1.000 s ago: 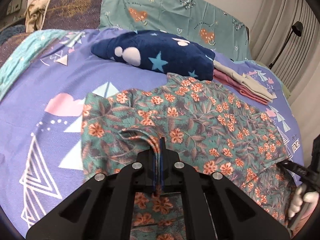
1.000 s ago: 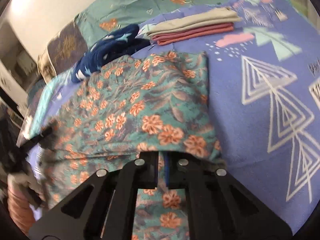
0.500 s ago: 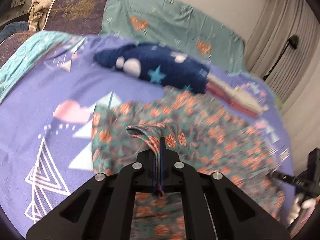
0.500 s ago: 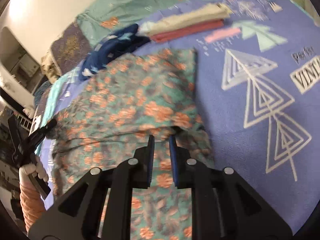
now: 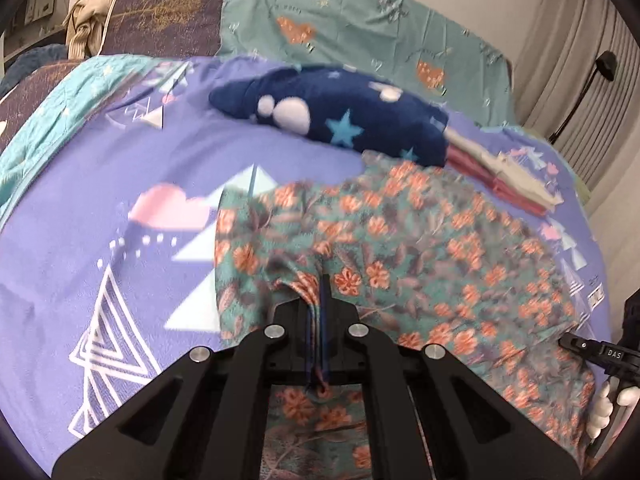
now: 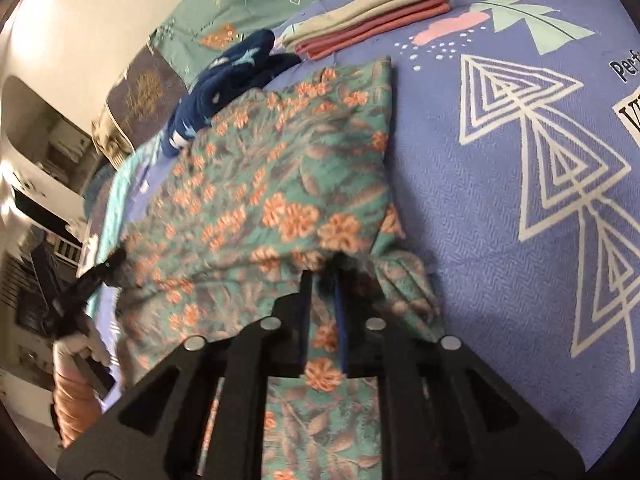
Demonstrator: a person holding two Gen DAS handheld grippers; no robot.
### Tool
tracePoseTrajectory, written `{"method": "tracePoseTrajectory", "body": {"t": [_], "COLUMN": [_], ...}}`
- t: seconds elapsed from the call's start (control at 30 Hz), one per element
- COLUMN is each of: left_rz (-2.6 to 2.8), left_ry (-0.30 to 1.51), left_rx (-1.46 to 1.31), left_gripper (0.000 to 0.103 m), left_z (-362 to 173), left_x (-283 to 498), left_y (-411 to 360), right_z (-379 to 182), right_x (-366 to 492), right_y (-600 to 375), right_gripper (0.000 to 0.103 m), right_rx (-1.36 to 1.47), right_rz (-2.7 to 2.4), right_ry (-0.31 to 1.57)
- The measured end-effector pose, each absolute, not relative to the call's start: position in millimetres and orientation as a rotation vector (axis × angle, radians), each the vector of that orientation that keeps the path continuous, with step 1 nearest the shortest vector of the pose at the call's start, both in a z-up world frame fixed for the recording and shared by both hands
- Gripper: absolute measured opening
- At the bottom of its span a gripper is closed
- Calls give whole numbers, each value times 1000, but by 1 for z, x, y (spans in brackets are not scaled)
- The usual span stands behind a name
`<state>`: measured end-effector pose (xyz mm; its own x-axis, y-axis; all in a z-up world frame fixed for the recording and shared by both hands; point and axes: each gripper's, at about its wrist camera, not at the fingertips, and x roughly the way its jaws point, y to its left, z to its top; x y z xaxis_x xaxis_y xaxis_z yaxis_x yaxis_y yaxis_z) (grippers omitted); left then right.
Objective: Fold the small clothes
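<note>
A teal garment with orange flowers (image 5: 400, 248) lies spread on the purple bedspread (image 5: 100, 200). My left gripper (image 5: 320, 292) is shut on a pinched fold of its near left part, and the cloth bunches up at the fingertips. In the right wrist view the same floral garment (image 6: 280, 184) is folded over, with a straight edge on the right. My right gripper (image 6: 323, 284) sits at its near right corner; the jaws are opening, with a clear gap, and the pads do not press the cloth lying under them.
A navy fleece with stars (image 5: 340, 120) and a folded beige and pink stack (image 5: 504, 172) lie behind the garment. Teal pillows (image 5: 360, 20) line the headboard. A floor lamp (image 5: 604, 64) stands at the right. The bed's right side (image 6: 520, 160) shows bare triangle-print cover.
The right jaws went from shut on the floral hem to parted, letting the cloth go. The left gripper kept its pinch and moved a little along the garment.
</note>
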<state>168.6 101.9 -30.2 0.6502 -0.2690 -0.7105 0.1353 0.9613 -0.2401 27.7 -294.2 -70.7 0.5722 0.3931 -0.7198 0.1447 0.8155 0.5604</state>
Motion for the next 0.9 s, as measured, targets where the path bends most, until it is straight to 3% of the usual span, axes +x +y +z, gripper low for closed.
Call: {"method": "tracePoseTrajectory", "body": {"t": [0.1, 0.13, 0.2, 0.4, 0.5, 0.67, 0.8, 0.83, 0.87, 0.9], "left_rz": [-242, -226, -182, -110, -97, -84, -248, -253, -254, -248], "left_ry": [769, 753, 737, 890, 867, 737, 742, 779, 845, 902], "left_rx": [-165, -150, -107, -49, -32, 30, -6, 14, 49, 85], "left_gripper": [3, 3, 3, 6, 8, 24, 38, 38, 38, 39], "left_z": [-3, 4, 8, -50, -47, -11, -14, -26, -46, -70], "left_x": [162, 160, 159, 157, 147, 131, 130, 133, 138, 142], "left_y": [101, 100, 101, 110, 112, 96, 68, 61, 52, 47], "right_z": [-61, -62, -68, -68, -54, -22, -33, -44, -59, -69], "right_x": [28, 30, 32, 17, 5, 3, 24, 31, 39, 40], "right_y": [-294, -294, -294, -296, -295, -281, -264, -263, -266, -273], "right_gripper": [28, 27, 12, 14, 17, 17, 16, 14, 0, 0], "right_rx": [593, 582, 570, 551, 509, 446, 437, 417, 369, 379], "right_rz": [144, 135, 109, 95, 89, 167, 275, 234, 126, 107], "right_ry": [940, 949, 971, 983, 964, 864, 880, 910, 952, 948]}}
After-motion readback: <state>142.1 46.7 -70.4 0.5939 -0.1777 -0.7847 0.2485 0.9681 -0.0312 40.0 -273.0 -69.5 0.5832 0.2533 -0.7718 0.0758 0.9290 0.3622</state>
